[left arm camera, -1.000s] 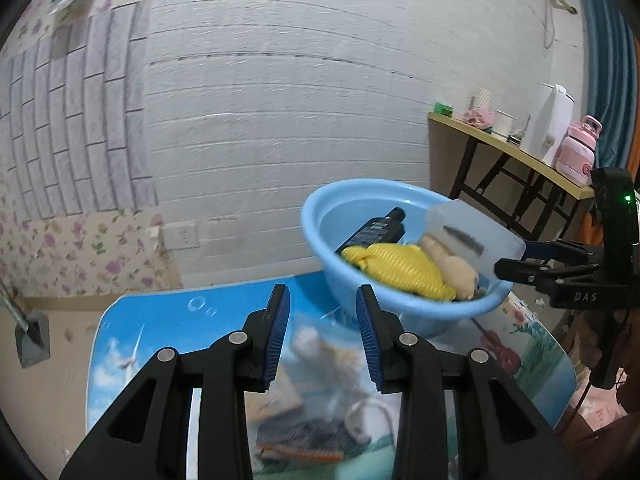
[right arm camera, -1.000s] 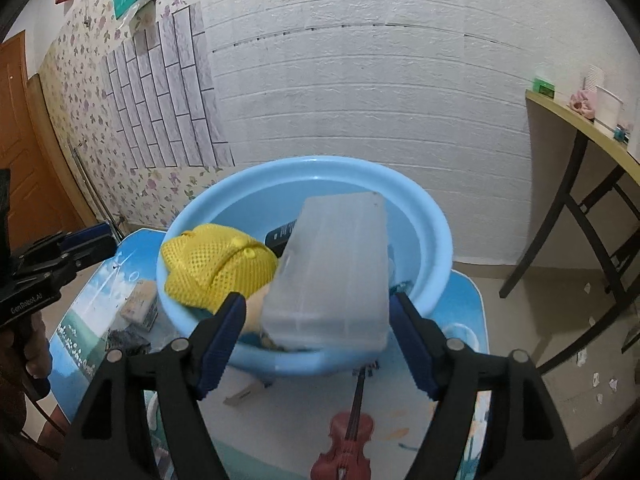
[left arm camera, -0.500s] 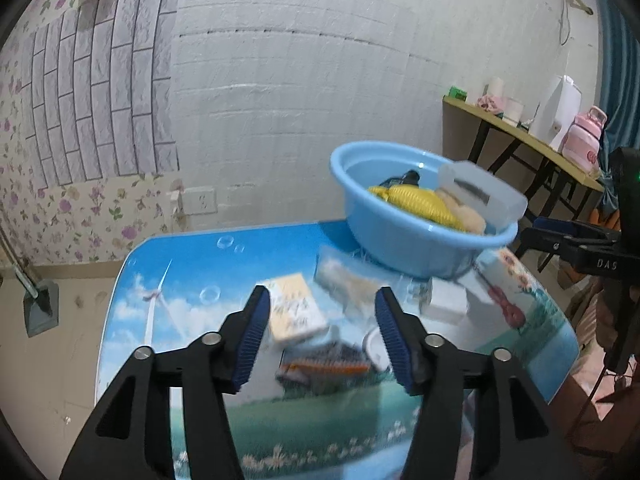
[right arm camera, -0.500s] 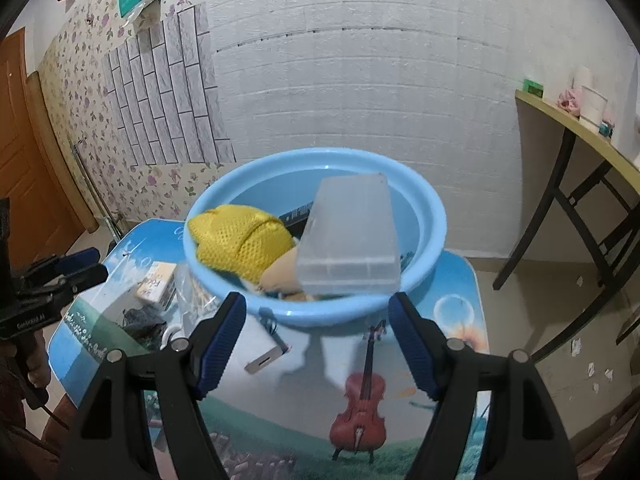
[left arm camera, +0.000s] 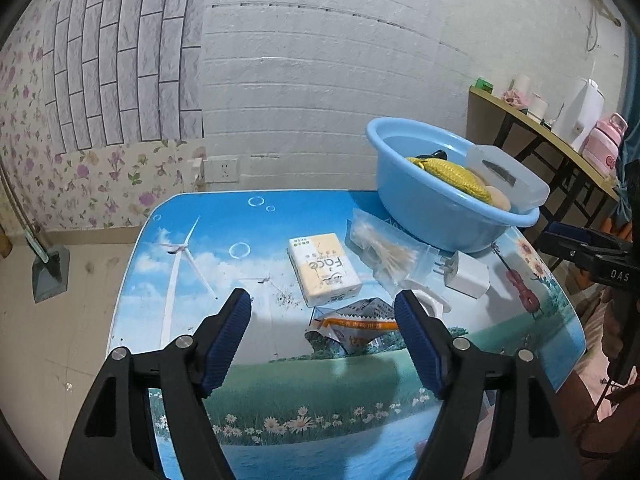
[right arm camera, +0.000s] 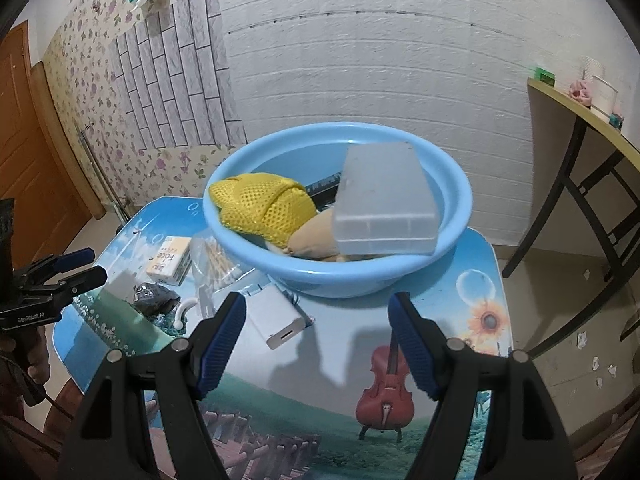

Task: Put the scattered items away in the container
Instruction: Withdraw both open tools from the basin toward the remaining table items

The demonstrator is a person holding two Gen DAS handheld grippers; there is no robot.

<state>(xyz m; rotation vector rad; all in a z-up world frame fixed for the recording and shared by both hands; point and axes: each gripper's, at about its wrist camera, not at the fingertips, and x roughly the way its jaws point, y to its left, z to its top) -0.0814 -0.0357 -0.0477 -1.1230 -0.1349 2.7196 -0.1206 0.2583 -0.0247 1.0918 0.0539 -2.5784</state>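
L gripper [left arm camera: 323, 336] hangs above the near part of the table [left arm camera: 280, 380], jaws wide apart, nothing between them. R gripper [right arm camera: 316, 344] likewise spread and empty, over the table's violin print, just short of the basin [right arm camera: 340, 276].

Basin (blue, round) sits at the table's far right corner. Inside: yellow mesh bag [right arm camera: 264, 208], a tan item [right arm camera: 312, 236] beside it, a dark item mostly hidden behind, and a frosted box [right arm camera: 384, 204] lying tilted, its low end on the near rim.

Still out on the table, left of the basin: tissue pack [left arm camera: 323, 268] marked "Face", clear bag of cotton swabs [left arm camera: 384, 248] touching the basin's base, white charger [left arm camera: 466, 276] just beside it w/ prongs toward the swabs, crumpled wrapper [left arm camera: 352, 328] w/ orange stripe near the pack, and a white curved piece [right arm camera: 182, 314] by the wrapper (can't tell what it is).
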